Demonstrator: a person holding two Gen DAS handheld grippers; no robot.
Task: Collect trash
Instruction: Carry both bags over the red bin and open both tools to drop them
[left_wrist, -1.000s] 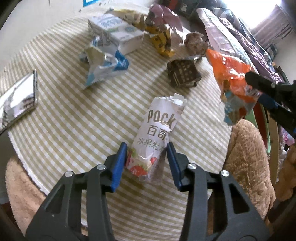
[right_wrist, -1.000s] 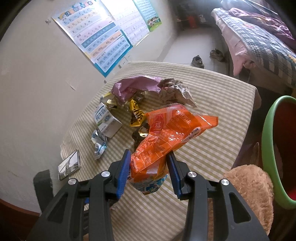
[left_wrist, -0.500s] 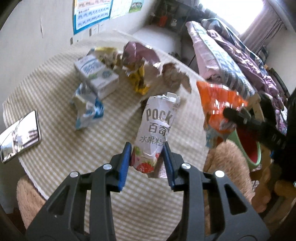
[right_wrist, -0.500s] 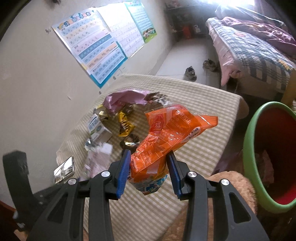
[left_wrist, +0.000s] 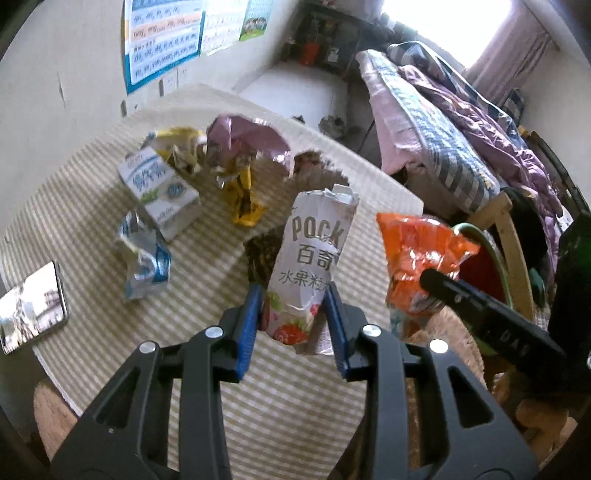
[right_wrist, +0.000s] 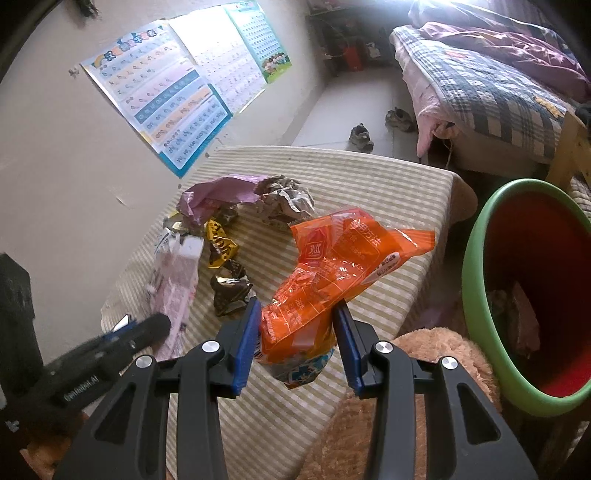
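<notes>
My left gripper (left_wrist: 294, 314) is shut on a white Pocky wrapper (left_wrist: 312, 258) and holds it above the striped table (left_wrist: 92, 229). My right gripper (right_wrist: 297, 334) is shut on a crumpled orange snack bag (right_wrist: 332, 269), held over the table's right edge. The orange bag also shows in the left wrist view (left_wrist: 417, 258), and the Pocky wrapper shows in the right wrist view (right_wrist: 177, 284). A red bin with a green rim (right_wrist: 476, 258) stands on the floor right of the table, with some trash inside.
On the table lie a milk carton (left_wrist: 159, 188), a crushed blue-white wrapper (left_wrist: 142, 258), yellow wrappers (left_wrist: 242, 199), a purple bag (left_wrist: 240, 136), a dark wrapper (right_wrist: 229, 288), crumpled paper (right_wrist: 284, 199) and a phone (left_wrist: 31, 310). A bed (right_wrist: 480, 85) stands beyond.
My left gripper has closed on the Pocky wrapper and lifted it off the table. My right gripper has carried the orange bag to the right, closer to the bin.
</notes>
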